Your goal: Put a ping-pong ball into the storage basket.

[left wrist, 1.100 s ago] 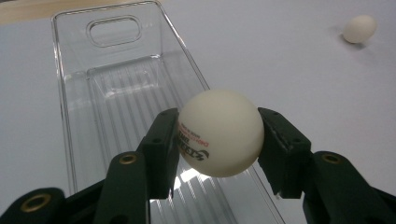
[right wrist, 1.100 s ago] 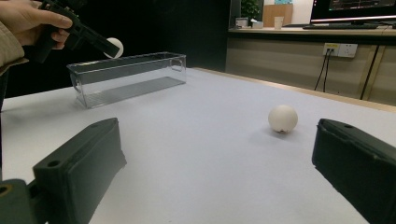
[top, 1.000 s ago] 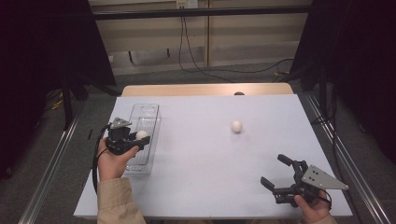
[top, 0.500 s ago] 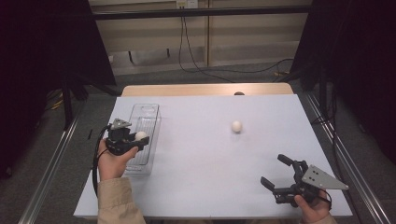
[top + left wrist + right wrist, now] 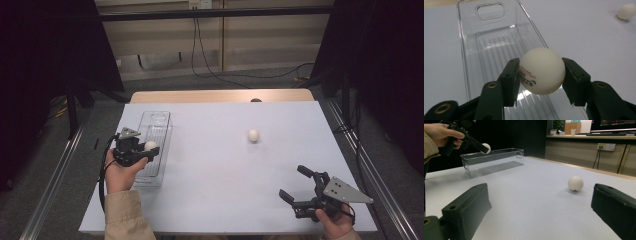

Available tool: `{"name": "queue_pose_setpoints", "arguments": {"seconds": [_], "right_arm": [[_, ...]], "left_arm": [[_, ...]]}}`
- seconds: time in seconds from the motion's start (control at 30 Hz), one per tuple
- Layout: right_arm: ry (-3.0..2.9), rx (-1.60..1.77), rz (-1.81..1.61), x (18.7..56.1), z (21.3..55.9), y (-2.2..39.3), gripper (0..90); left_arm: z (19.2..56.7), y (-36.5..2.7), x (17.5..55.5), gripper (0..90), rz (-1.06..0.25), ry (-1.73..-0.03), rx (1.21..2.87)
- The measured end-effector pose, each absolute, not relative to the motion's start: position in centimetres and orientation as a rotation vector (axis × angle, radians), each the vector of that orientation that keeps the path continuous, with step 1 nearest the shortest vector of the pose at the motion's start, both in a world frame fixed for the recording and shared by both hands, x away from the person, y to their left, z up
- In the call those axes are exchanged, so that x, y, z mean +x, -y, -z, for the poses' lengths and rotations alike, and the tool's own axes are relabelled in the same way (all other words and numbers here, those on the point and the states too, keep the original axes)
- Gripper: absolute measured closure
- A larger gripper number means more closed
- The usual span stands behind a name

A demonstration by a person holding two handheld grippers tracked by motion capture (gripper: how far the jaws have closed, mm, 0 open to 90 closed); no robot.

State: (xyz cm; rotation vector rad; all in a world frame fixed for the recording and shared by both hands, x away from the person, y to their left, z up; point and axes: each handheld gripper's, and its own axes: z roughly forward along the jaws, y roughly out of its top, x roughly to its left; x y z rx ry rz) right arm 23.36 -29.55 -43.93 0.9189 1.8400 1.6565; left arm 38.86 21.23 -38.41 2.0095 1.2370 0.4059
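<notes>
The left gripper (image 5: 541,75) has a white ping-pong ball (image 5: 542,71) pinched between both pads, held above the clear plastic bin (image 5: 156,125) at the table's left side. The ball is matte and round with dark and red print. The right gripper (image 5: 298,184) stands wide open — nothing in it — near the front right corner. A second ball (image 5: 253,135) lies alone on the open white table (image 5: 210,200).

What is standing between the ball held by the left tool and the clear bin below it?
Nothing visible. The left tool holds the white ball right above the open clear bin, whose inside looks bare. The second ball lies apart on the table.
</notes>
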Motion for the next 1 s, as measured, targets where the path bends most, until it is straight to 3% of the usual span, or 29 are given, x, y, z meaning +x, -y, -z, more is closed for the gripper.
{"name": "queue_pose_setpoints", "arguments": {"seconds": [1.0], "right_arm": [[-1.841,0.914,-1.658,23.44,43.87,29.42,1.3]], "left_arm": [[39.11,-21.89,38.95,50.8,-0.457,-1.261,2.031]]}}
